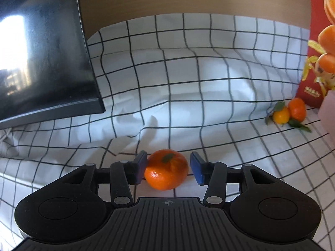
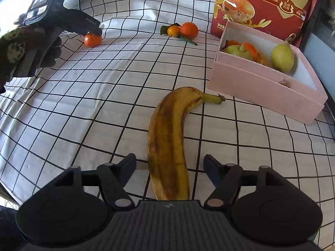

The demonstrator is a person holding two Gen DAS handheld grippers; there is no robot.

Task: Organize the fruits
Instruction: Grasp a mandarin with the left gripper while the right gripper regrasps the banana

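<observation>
Straddling a mandarin [image 1: 166, 170] with the left tongs [image 1: 168, 167], spread rather than pinching. Brushing the peel with one pad [image 1: 140, 168], leaving a clear gap at the other, blue pad [image 1: 196, 171]. Resting the mandarin on the checked cloth [image 2: 83, 104] covering the desk, stem scar facing up, just beside a dark monitor [image 1: 41, 52]. Gripping the left tool with a gloved hand [image 2: 31, 48], seen in the right wrist view.

Hovering the right tongs [image 2: 169, 163] over the near end of a banana [image 2: 169, 138], spread wide, touching the fruit with neither finger. Lying flat on the cloth, brown-streaked, stem pointing toward a pink box [image 2: 261, 87] near it.

Holding two green pears [image 2: 282, 57] and some orange fruit [image 2: 251, 49] inside the pink box. Standing behind the box, a red carton [image 2: 272, 0] printed with oranges.

Sitting together on the cloth, well apart from both tongs, a small yellowish citrus [image 2: 173, 30] and a leafy mandarin [image 2: 189, 30], touching each other, between the straddled mandarin and the carton.
</observation>
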